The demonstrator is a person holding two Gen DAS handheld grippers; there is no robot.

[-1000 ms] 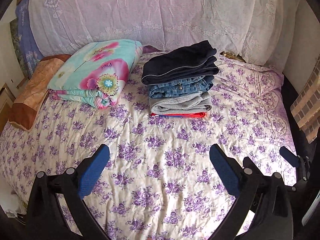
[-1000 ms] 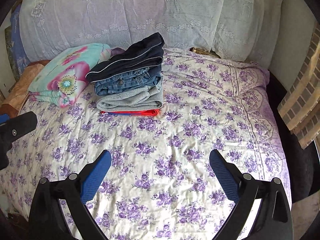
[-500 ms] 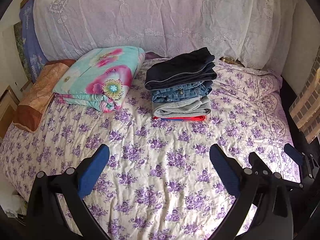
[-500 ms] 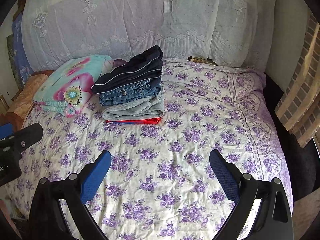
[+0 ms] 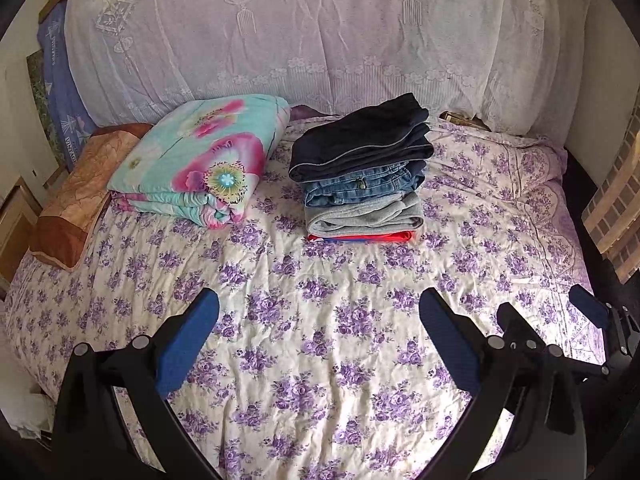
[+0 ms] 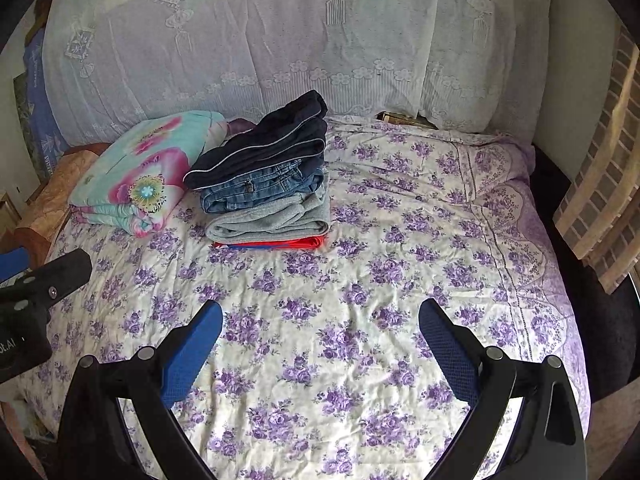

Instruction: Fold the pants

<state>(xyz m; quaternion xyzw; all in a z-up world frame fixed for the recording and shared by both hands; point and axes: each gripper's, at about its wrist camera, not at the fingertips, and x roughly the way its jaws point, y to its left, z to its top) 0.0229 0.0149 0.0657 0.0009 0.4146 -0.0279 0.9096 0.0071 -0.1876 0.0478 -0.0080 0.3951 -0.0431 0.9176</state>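
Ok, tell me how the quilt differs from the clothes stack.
The quilt is one bulky folded piece, turquoise with pink flowers; the stack is four separate garments, navy, denim, grey and red from top down. The quilt lies left of the stack, beside a brown pillow. Both are folded, resting on the bed.

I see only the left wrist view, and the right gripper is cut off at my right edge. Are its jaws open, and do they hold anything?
Observer: In the right wrist view, the right gripper has its jaws wide open. Only the purple-flowered white bedspread shows between them.
Operator: Is my left gripper close to the stack of folded pants?
Observer: No. The left gripper shows at that view's left edge, over the near left part of the bedspread. It is clearly apart from the stack of folded pants.
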